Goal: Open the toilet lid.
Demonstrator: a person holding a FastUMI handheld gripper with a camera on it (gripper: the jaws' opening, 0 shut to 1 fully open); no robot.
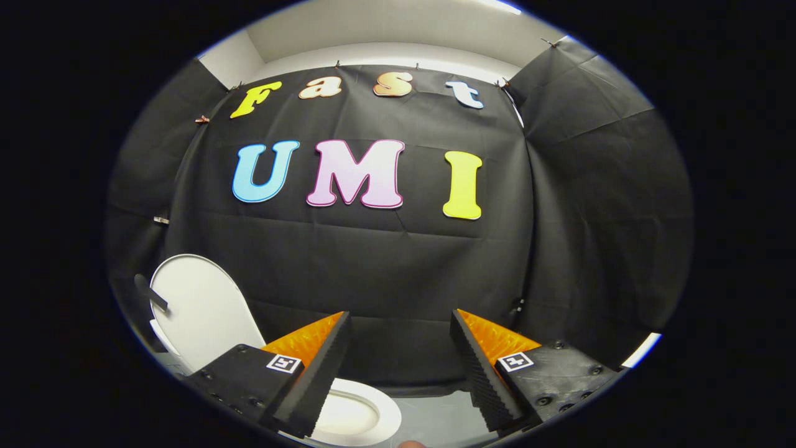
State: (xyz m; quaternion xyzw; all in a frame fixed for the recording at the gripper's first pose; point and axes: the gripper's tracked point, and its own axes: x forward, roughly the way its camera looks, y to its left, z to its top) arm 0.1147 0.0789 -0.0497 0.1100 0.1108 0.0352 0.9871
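The white toilet lid (199,311) stands raised and upright, beyond and to the left of my left finger. A small dark handle sticks out from the lid's left edge. Below it the white toilet seat and bowl (357,414) lie partly hidden behind my left finger. My gripper (401,323) is open, its two fingers spread wide with nothing between them. It is held above the bowl and apart from the lid.
The black cloth wall (398,267) hangs close behind the toilet and wraps round to the right. A grey floor (441,420) shows between the fingers, beside the bowl. A white strip (640,351) runs low at the right.
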